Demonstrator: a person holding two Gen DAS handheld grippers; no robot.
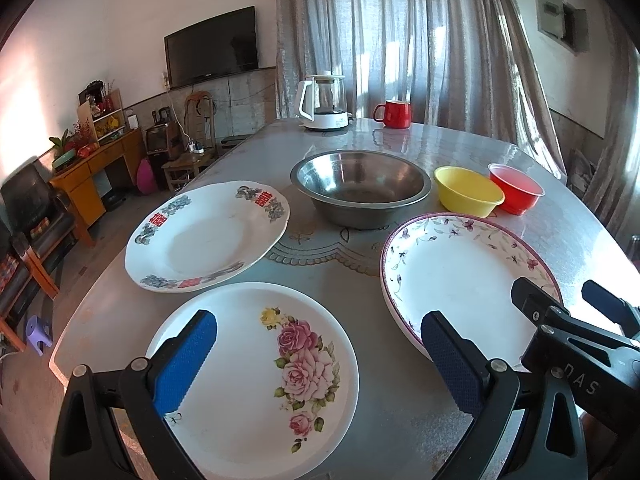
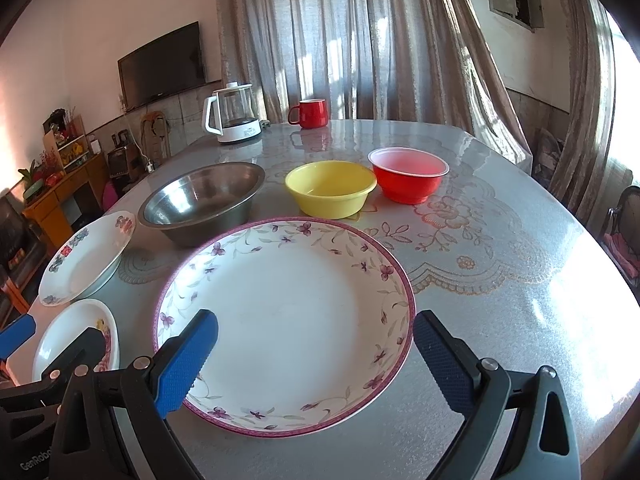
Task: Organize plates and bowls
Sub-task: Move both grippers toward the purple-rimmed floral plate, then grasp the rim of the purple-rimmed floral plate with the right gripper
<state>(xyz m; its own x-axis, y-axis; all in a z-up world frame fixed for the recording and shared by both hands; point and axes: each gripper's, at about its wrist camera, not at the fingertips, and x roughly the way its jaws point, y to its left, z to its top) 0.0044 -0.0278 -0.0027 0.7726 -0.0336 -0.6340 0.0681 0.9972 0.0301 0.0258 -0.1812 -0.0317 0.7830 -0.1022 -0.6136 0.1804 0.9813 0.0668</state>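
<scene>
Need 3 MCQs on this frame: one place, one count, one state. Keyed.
1. The yellow bowl sits between which two?
A. steel bowl and red bowl
B. kettle and mug
C. two plates

2. How many plates are on the table?
A. two
B. three
C. five

3. The right tongs are:
A. shut on a plate
B. open, holding nothing
C. shut on a bowl

Key: 1 A, steel bowl on its left and red bowl on its right; 2 B, rose plate, purple-rim plate, red-motif plate; 3 B, wide gap between the fingers, nothing gripped.
</scene>
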